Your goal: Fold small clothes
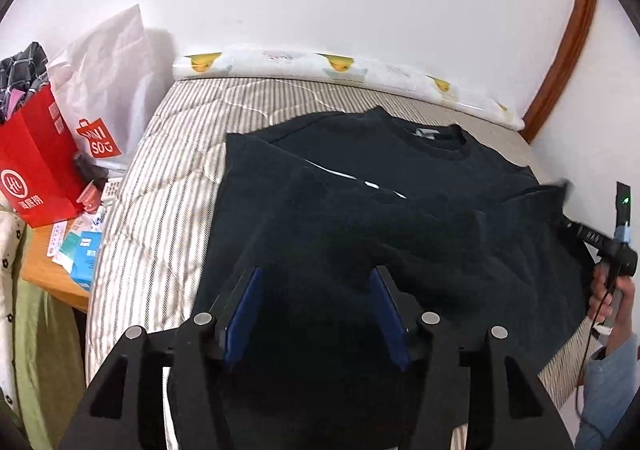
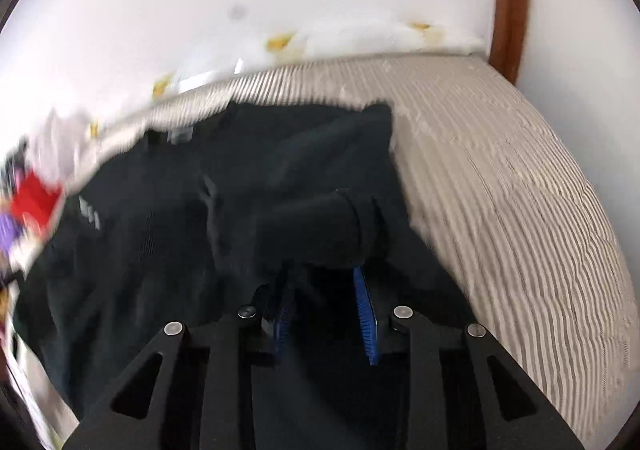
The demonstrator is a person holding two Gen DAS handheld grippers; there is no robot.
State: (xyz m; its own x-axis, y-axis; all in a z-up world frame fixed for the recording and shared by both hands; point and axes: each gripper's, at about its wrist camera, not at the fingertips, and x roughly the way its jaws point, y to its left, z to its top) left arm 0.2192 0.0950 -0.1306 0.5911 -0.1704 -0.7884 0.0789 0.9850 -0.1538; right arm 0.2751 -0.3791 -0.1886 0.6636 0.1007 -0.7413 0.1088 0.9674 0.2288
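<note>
A black sweatshirt (image 1: 360, 186) lies on the striped bed, collar toward the wall, its left sleeve folded across the body. My left gripper (image 1: 316, 278) is open, its blue pads apart above the sweatshirt's lower part, holding nothing. In the blurred right wrist view the sweatshirt (image 2: 168, 218) fills the centre. My right gripper (image 2: 324, 278) has its blue pads partly apart with the bunched right sleeve cuff (image 2: 344, 226) at their tips; whether they clamp it is unclear. The right gripper also shows in the left wrist view (image 1: 588, 234) at the sweatshirt's right edge, held by a hand.
The striped mattress (image 1: 168, 178) runs to a white wall, with a duck-print roll (image 1: 280, 60) along its far edge. A red bag (image 1: 36, 170), a white shopping bag (image 1: 108, 90) and packets sit on a side table at the left. A wooden door frame (image 1: 564, 50) stands at the right.
</note>
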